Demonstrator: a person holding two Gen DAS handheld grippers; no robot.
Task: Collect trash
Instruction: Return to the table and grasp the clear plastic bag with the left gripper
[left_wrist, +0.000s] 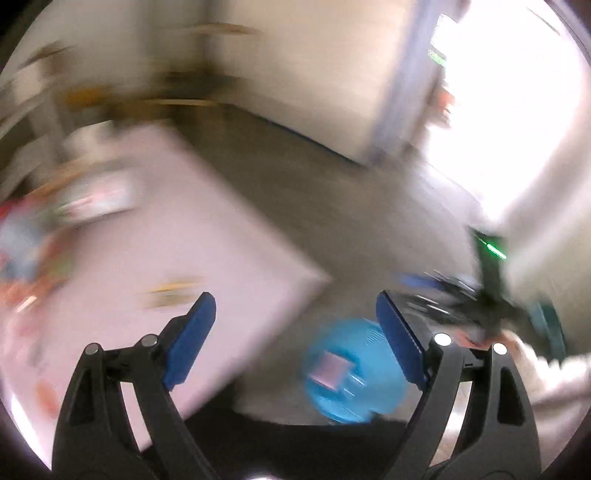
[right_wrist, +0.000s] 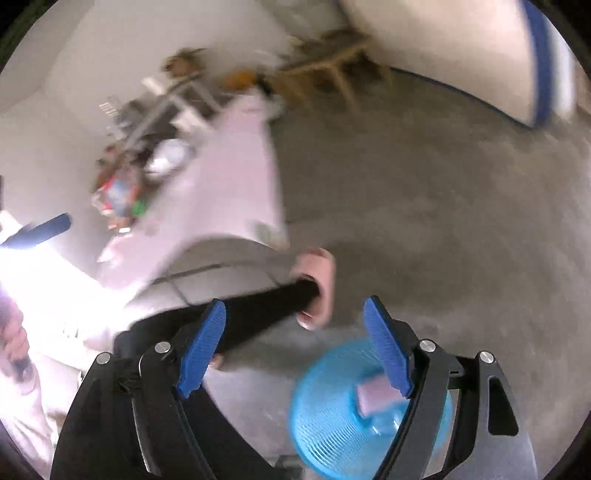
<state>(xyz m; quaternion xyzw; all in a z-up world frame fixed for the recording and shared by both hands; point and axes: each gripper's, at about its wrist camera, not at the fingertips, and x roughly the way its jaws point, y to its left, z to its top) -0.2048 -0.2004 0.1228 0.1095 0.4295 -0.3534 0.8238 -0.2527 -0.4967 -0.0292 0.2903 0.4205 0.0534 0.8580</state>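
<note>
Both claws up in the air and empty, blue bin down on the floor.

We've got the left claw (left_wrist: 295, 317) spread wide with nothing between its blue pads, and the right claw (right_wrist: 295, 325) released too, also carrying nothing. The blue mesh trash basket (right_wrist: 332, 413) sits on the grey floor (right_wrist: 424, 206) below us, just off the corner of the pale pink worktop (left_wrist: 184, 221); there's a pinkish piece of trash (right_wrist: 373, 398) lying inside it. Pretty blurry shots, but on the worktop we can make out a small yellowish scrap (left_wrist: 173, 291) near the edge and a colourful pile of stuff (left_wrist: 33, 236) at its far side. In the right wrist view, a black trouser leg with a pink slipper (right_wrist: 317, 280) stands beside the basket.
</note>
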